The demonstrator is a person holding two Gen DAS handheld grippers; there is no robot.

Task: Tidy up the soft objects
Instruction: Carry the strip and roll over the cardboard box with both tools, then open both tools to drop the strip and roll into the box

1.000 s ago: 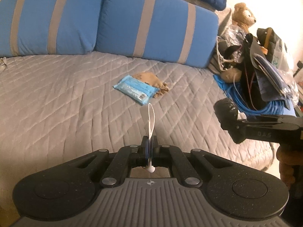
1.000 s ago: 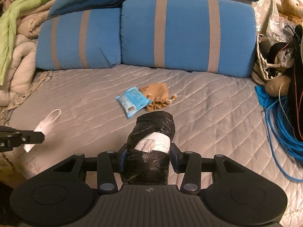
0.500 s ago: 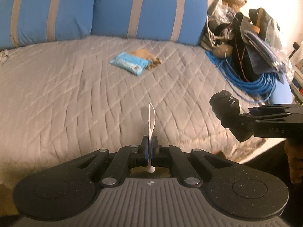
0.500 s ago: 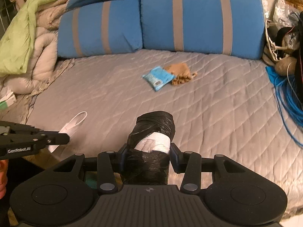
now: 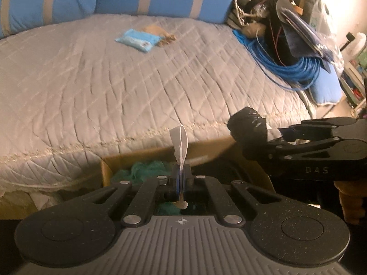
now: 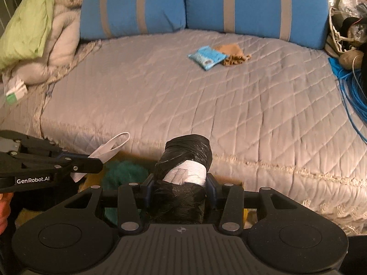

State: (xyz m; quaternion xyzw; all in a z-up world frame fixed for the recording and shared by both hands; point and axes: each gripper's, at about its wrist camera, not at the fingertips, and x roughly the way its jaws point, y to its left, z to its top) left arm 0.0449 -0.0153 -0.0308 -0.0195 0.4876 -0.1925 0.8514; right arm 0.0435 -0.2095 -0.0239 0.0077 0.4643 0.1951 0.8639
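The left tongs (image 5: 181, 176) are pinched narrow on a white face mask (image 5: 179, 144), whose ear loop stands up above the fingertips; from the right wrist view the same mask (image 6: 110, 146) juts out of the left tongs (image 6: 98, 161) at the left edge. The right tongs (image 6: 181, 185) clamp a black plastic-wrapped bundle (image 6: 185, 160) with a white band around its middle, and from the left wrist view this bundle (image 5: 248, 126) sits at the tip of the right tongs (image 5: 270, 135). Both tongs hang over an open cardboard box (image 5: 142, 155) at the foot of the bed (image 6: 183, 96), with teal fabric (image 5: 146, 168) lying inside it. Farther up the quilted grey bed lie a light blue packet (image 6: 206, 56) and, touching it, a tan cloth (image 6: 234, 53), in front of two blue striped pillows (image 6: 252, 4). A coil of blue cable (image 5: 296, 68) rests along the bed's right side.
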